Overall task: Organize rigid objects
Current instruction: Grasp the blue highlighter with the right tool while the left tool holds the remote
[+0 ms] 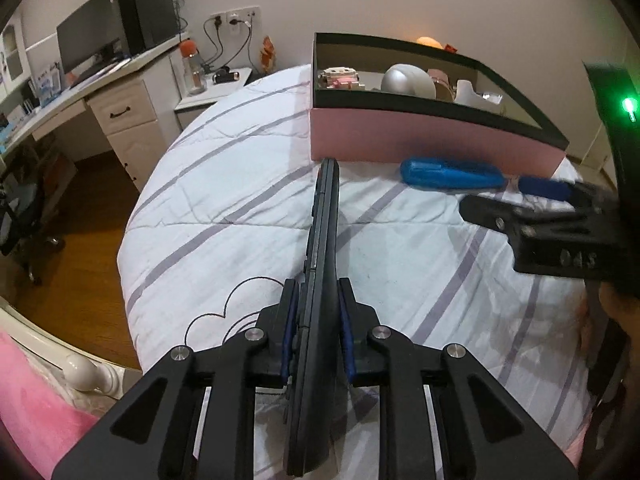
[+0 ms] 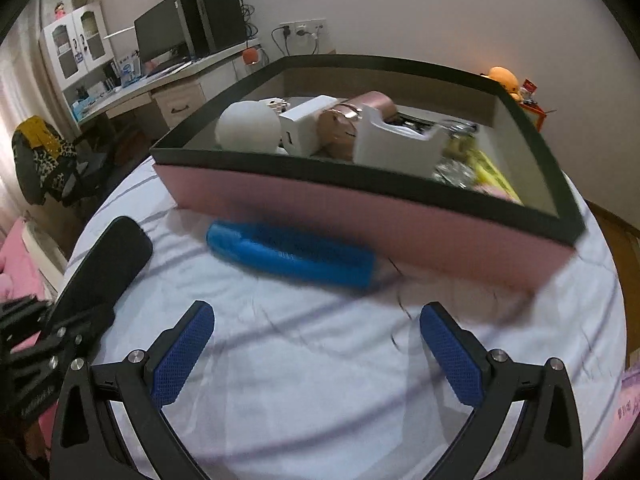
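Left wrist view: left gripper (image 1: 318, 308) clenched on black remote (image 1: 322, 240); right gripper (image 2: 316, 332) released, blue case (image 2: 292, 254) at its 12 o'clock.

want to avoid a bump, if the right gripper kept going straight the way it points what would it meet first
Most likely the blue tool lying on the bed, just ahead of the open right gripper; the pink box sits right behind it. Depth is hard to judge.

Box (image 2: 360, 216) on bed (image 2: 304, 380); inside it, a round item (image 2: 248, 124) at left, a small carton (image 2: 308, 124) and a dispenser (image 2: 396, 144) to its right. Handled tool (image 2: 292, 254) on bed just before box's front wall. Desk (image 1: 92, 76) beyond bed, left.
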The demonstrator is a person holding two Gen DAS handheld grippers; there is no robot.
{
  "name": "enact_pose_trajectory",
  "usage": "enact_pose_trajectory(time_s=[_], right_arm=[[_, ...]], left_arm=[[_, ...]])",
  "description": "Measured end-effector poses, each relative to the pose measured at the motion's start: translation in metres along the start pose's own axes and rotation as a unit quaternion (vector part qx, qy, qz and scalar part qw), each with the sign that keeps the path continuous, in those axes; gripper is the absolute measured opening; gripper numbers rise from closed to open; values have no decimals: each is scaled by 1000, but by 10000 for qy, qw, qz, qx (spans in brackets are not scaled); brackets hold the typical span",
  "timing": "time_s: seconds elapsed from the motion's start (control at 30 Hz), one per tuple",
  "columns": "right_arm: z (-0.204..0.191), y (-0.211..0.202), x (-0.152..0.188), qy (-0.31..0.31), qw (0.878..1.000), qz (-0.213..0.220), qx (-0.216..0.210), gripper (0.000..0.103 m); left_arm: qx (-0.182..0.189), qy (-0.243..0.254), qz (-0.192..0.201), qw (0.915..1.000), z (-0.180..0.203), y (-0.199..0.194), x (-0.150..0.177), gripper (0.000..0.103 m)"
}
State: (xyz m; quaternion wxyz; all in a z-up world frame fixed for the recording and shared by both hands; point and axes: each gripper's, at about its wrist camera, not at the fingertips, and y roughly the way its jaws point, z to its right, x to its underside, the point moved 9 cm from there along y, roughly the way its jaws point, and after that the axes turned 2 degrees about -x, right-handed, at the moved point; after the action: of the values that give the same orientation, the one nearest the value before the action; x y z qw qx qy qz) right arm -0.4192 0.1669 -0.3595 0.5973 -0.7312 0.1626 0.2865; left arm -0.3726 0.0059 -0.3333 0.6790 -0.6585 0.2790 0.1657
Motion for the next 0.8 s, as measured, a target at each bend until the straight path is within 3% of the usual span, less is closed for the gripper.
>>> enact_pose_trajectory(time_s=[0.1,0.17,0.23,0.33,0.47,0.67,0.8], right_arm=[[-4,4,-5,-79,9999,27,-59,95],[-5,7,-3,-115,9999,-39,-32,71],[-7,5,-2,-201,9998,-12,56,59],[-19,0,3,-356,9992,-82,-183,44],[-51,-15,18,-743,9953,-217,-581,43],[-39,-12,5,-858,9963,-31,-84,43],[-42,5,-2,-922,9955,-76,-205,43]], left_arm=[[-43,-5,-4,10000,1,1,1,19],[-36,-19,-22,10000,1,2,1,19],[-42,-32,-26,10000,2,2,1,19],[-97,27,-11,9999,3,2,1,19],[-69,-29,-4,10000,3,2,2,19],[-114,-11,-6,9999,5,3,2,19],[-114,-6,-19,9999,6,3,1,19]])
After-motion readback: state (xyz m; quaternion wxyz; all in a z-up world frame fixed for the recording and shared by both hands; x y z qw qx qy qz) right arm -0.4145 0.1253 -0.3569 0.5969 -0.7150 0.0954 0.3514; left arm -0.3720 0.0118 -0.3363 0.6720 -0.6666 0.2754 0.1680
